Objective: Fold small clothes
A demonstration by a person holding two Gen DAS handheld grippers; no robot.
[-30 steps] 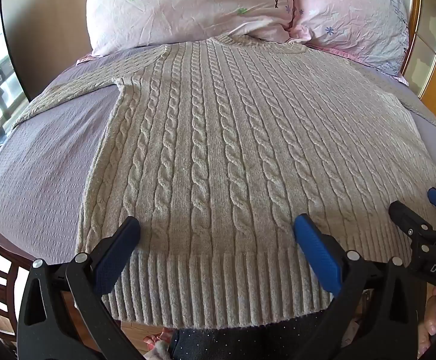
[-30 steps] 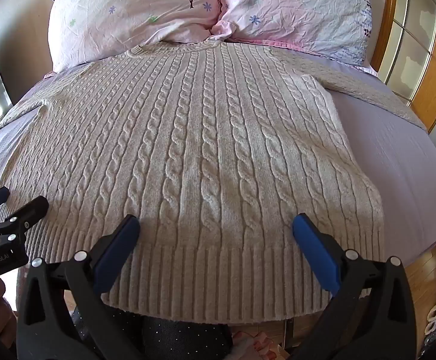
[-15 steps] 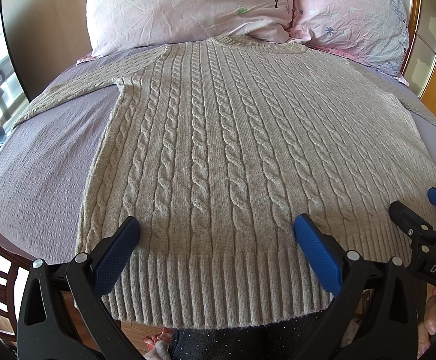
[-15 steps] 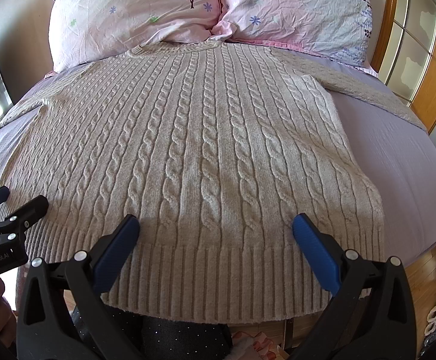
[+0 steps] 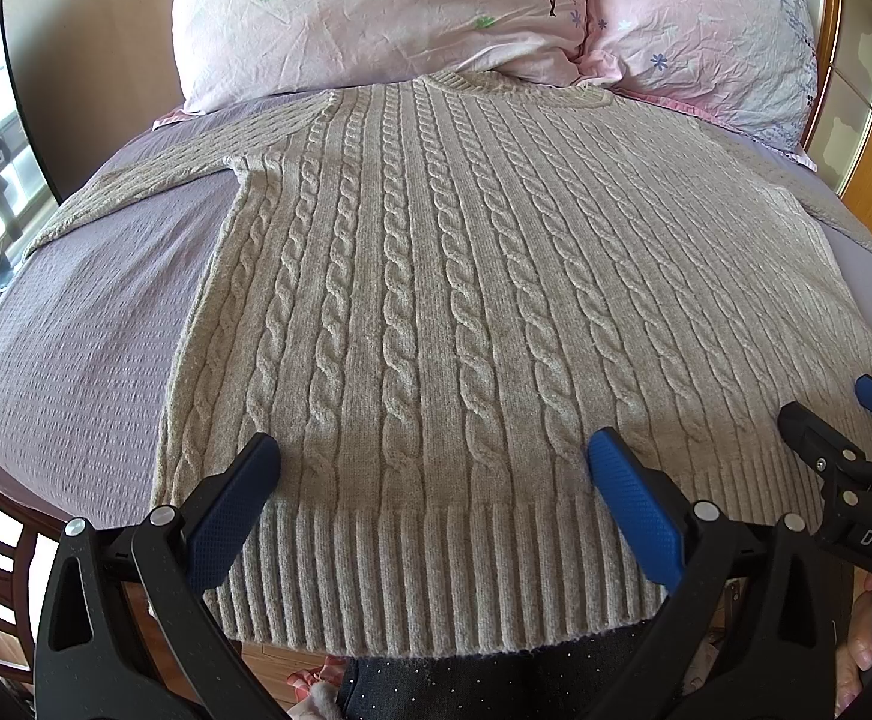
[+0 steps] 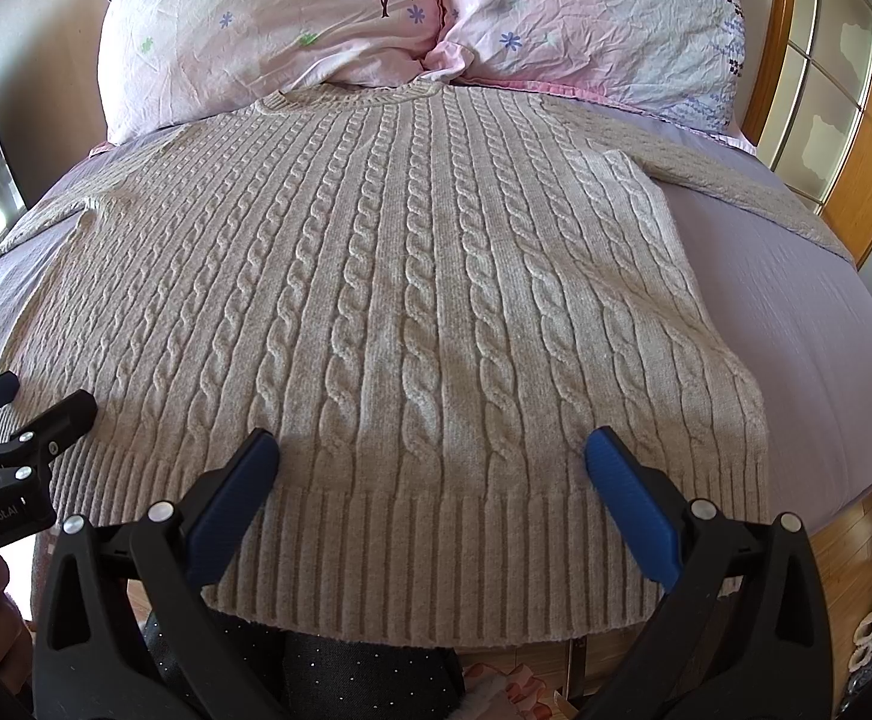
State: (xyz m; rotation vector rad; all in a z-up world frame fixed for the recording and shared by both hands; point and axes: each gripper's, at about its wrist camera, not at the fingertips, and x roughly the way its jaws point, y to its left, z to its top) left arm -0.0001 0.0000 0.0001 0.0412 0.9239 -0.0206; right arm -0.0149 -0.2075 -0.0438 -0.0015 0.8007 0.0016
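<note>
Over the bed [image 5: 75,324], my grippers hover at a cable-knit sweater's [image 5: 436,300] hem.
Left gripper [image 5: 432,477] and right gripper [image 6: 432,474] both gape wide, gripping nothing.

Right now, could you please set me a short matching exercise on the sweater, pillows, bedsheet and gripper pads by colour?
Things:
1. sweater
2. pillows
3. bedsheet
4. left gripper pads

Colours:
A. blue
B. pale purple
C. beige-grey cable knit
D. pink with small flowers

Pairs: 1-C, 2-D, 3-B, 4-A
</note>
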